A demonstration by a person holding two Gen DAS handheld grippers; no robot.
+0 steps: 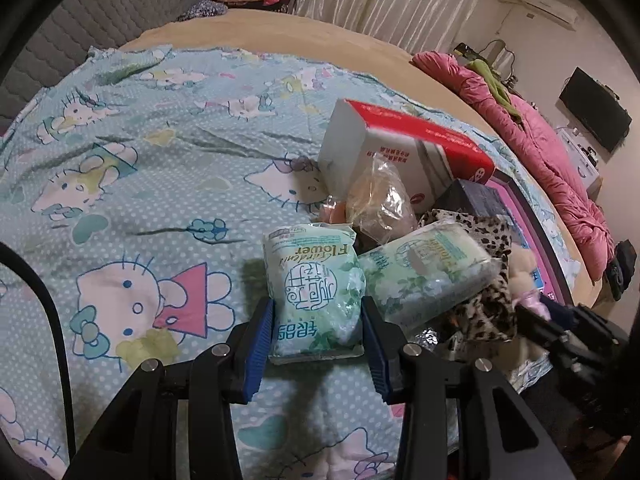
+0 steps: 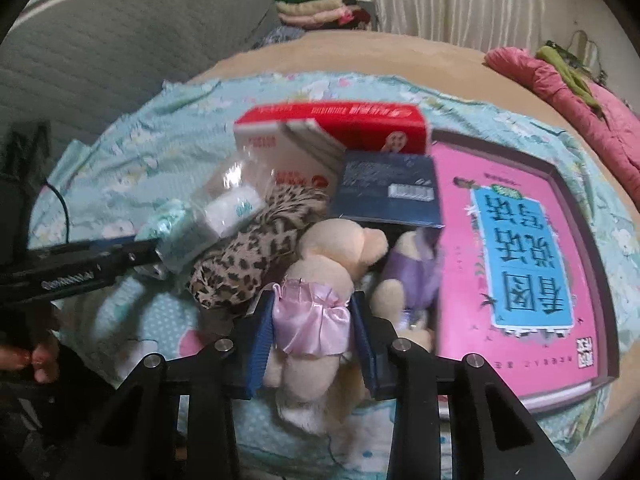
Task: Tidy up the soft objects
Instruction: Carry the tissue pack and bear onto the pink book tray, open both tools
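Left gripper (image 1: pixel 318 328): black frame, ribbed blue pads, jaws closed on a soft green-and-white tissue pack (image 1: pixel 314 296) in glossy floral-printed film, its near end pinched between the pads. Second tissue pack (image 1: pixel 420 276), same print, just beside it to the right, resting on a leopard-print fabric (image 1: pixel 490 276) (plush, crumpled). Beyond these: a crinkled clear plastic bag (image 1: pixel 380 200) and a rigid red-and-white carton (image 1: pixel 408 144), tilted. All lie on a pale blue dotted bedsheet (image 1: pixel 140 184) with cartoon-cat print, wrinkled. Right gripper (image 2: pixel 312 320): same build, jaws closed on a cream plush toy (image 2: pixel 316 276) at its waist, pads pressing a shiny pink satin skirt; fleecy pile, rounded head. Second plush toy (image 2: pixel 408 272) in lilac dress, touching it on the right. Dark blue box (image 2: pixel 388 188), flat, behind the toys; large pink book (image 2: pixel 516 248), hard-edged, to the right. Pink quilted bedding (image 2: pixel 568 92) at the far bed edge.
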